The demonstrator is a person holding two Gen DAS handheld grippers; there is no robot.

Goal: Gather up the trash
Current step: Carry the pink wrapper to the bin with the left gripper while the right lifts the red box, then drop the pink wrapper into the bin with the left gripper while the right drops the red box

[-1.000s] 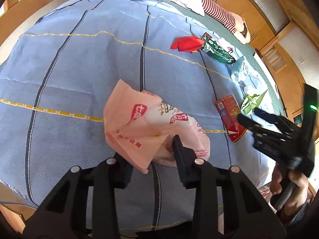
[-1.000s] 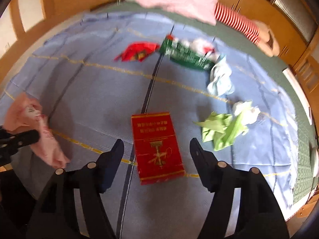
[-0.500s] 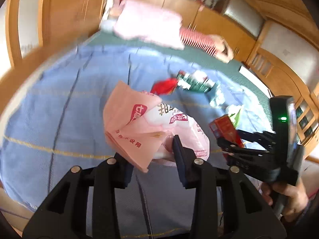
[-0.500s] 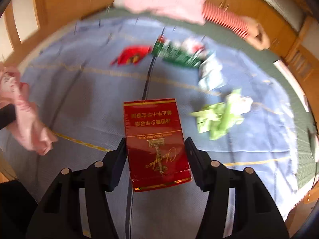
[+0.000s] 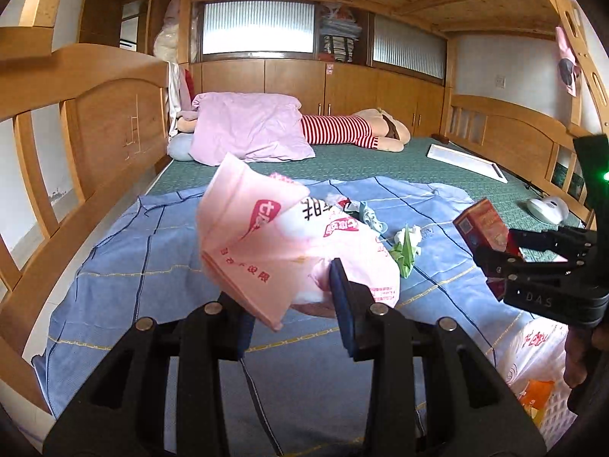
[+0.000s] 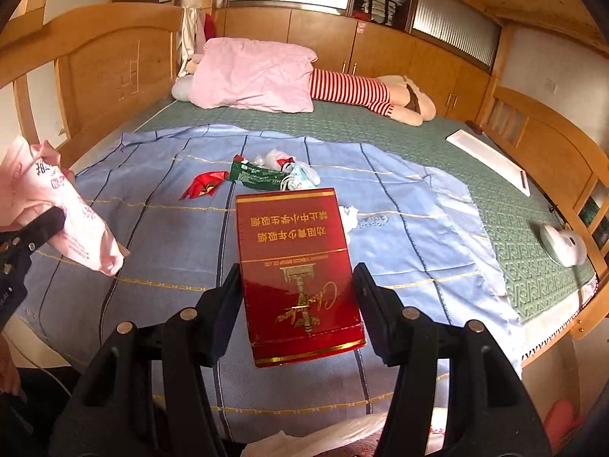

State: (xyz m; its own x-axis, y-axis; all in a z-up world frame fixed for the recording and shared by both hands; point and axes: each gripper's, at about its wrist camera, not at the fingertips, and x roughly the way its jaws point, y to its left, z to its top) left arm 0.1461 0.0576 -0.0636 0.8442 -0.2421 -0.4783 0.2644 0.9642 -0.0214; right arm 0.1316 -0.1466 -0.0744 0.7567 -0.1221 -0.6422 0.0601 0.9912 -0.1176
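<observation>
A wooden bunk-style bed fills the room, its green patterned mattress (image 6: 437,144) half covered by a blue striped sheet (image 6: 160,228) that is serving as the landmark for everything here. Above the sheet's near edge, the left tool (image 5: 289,293) is pinching a crumpled pink plastic bag (image 5: 281,236), thin and slack, with red print on it. The right tool (image 6: 298,297) is pinching a red cigarette carton (image 6: 297,266) by its long sides; it is rigid, glossy card with gold trim, held clear of the sheet.

Still lying toward the sheet's far edge are a red wrapper (image 6: 201,186), a green foil packet (image 6: 255,177) and a crumpled face mask (image 6: 300,179); a folded green paper scrap (image 5: 405,251) is sitting right of the sheet's middle. Beyond the sheet's far edge a pink pillow (image 6: 251,76) is resting against a striped plush doll (image 6: 354,91).

Just off the sheet's near edge, a white printed plastic bag (image 5: 533,361) is showing below the tools, probably the collection bag. To do this step well, both pieces should be carried over that bag's mouth before either grip loosens; the carton will drop cleanly, while the filmy pink bag may cling to the pads and need a small shake.
</observation>
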